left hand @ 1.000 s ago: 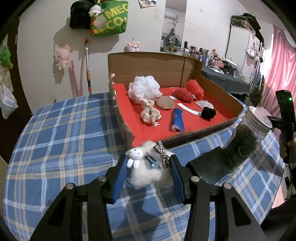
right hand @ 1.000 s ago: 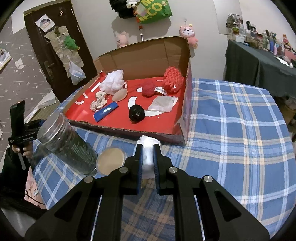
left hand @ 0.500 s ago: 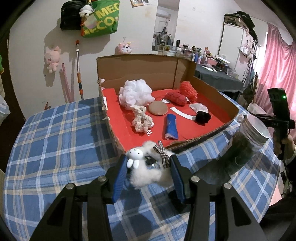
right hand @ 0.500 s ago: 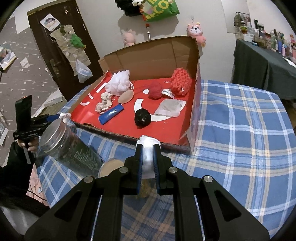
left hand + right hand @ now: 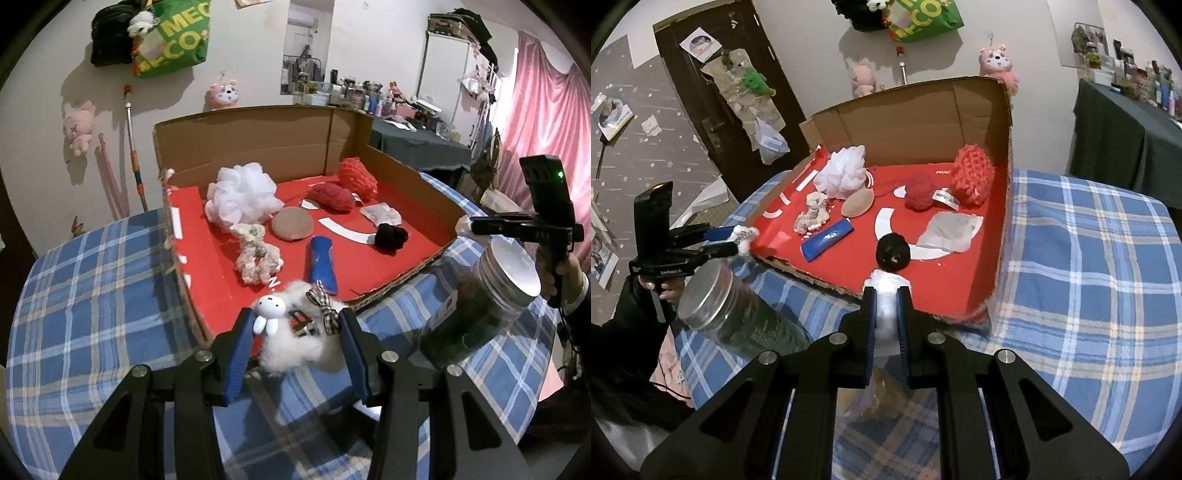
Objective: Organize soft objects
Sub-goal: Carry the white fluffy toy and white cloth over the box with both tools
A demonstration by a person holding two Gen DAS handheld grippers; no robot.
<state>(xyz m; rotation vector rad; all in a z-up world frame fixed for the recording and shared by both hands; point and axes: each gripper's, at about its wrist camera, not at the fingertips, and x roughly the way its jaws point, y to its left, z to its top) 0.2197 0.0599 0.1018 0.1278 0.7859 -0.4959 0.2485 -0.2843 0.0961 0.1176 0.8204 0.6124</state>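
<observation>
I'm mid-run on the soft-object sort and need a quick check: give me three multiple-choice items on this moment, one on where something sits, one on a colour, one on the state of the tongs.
1. Where is the black pom-pom?
A. Inside the cardboard box, on its red floor
B. On the plaid tablecloth, outside the box
C. On top of the jar lid

2. What colour is the flat tube lying in the box?
A. Green
B. Blue
C. Yellow

3. What are the left tongs doing?
A. Standing open with nothing between them
B. Clamped on the glass jar
C. Closed on the white fluffy toy

Answers:
1. A, it lies on the red floor near the box's front edge.
2. B, its wrapper is plainly blue against the red.
3. C, both blue pads press the toy's sides, and it hangs clear of the cloth.
</observation>
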